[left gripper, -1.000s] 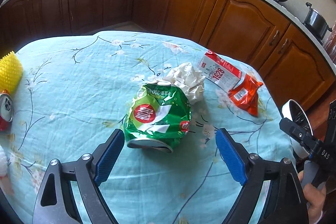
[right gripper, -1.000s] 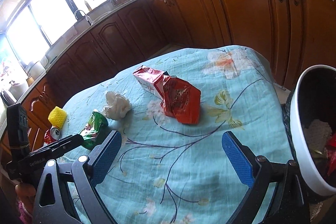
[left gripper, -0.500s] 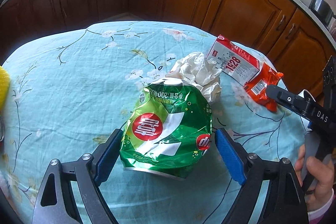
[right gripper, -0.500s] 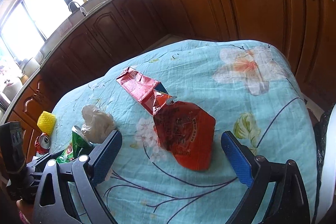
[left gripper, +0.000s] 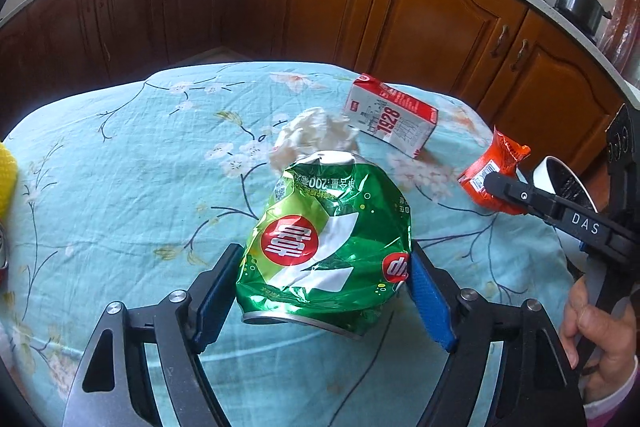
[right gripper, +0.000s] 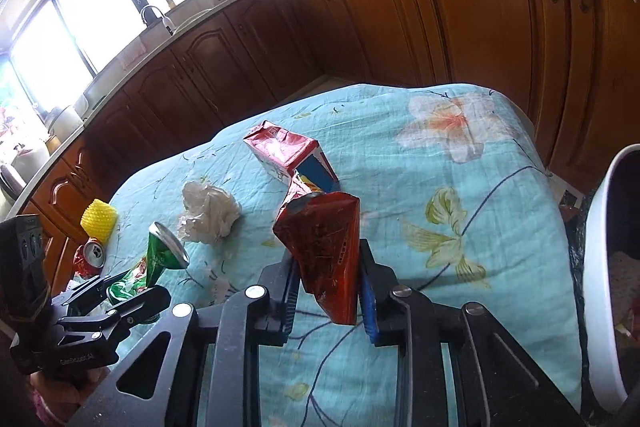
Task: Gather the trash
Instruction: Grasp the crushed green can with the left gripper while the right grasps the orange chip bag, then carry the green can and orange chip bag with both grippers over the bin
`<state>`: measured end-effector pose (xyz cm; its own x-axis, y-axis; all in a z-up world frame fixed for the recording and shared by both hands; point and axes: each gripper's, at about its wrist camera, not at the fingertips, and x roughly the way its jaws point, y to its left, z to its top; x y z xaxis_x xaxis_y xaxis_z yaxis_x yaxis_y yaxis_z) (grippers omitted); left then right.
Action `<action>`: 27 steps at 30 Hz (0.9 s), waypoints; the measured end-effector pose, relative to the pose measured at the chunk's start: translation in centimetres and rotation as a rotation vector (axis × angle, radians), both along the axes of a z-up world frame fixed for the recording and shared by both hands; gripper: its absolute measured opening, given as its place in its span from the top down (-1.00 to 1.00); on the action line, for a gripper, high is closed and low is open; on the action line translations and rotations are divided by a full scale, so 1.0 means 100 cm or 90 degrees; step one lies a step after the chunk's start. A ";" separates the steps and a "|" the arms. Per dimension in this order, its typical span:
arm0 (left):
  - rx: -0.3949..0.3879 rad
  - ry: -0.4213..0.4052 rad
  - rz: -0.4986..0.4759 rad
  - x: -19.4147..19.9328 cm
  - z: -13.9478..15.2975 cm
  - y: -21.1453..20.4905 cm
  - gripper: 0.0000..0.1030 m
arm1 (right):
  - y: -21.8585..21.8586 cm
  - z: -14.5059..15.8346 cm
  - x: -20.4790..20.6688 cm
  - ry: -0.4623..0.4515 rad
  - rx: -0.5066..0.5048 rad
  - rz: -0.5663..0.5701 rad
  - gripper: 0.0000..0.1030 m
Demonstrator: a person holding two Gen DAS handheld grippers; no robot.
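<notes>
My left gripper (left gripper: 320, 291) is shut on a crushed green can (left gripper: 328, 247) and holds it tilted just above the floral blue tablecloth (left gripper: 120, 187); the can also shows in the right wrist view (right gripper: 160, 259). My right gripper (right gripper: 328, 291) is shut on a red snack wrapper (right gripper: 324, 247), lifted off the cloth; the wrapper also shows in the left wrist view (left gripper: 492, 171). A crumpled white paper ball (right gripper: 210, 211) and a red-and-white milk carton (left gripper: 392, 119) lie on the cloth behind them.
A white trash bin (right gripper: 600, 291) with a black liner stands at the table's right edge. A yellow spiky object (right gripper: 98, 219) and a red can (right gripper: 92, 253) sit at the left edge. Wooden kitchen cabinets (left gripper: 440, 19) curve around the table.
Both grippers moved forward and closed: the left onto the green can, the right onto the red wrapper. Both items now sit raised off the cloth.
</notes>
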<state>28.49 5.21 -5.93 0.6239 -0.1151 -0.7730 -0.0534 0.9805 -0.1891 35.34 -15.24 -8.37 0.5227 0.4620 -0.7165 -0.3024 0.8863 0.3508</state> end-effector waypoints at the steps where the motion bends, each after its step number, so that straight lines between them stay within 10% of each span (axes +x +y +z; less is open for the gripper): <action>1: -0.006 -0.004 -0.004 -0.002 0.002 -0.004 -0.51 | -0.004 0.002 -0.005 -0.001 0.005 -0.001 0.49; 27: -0.009 -0.039 -0.176 -0.001 0.030 -0.137 -0.51 | -0.160 0.036 -0.092 -0.035 0.057 -0.165 0.48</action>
<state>28.34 -8.53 -2.94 0.6125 -0.2983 -0.7321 0.2283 0.9534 -0.1974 26.10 -31.20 -4.81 0.6686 0.3684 -0.6459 -0.0909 0.9027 0.4206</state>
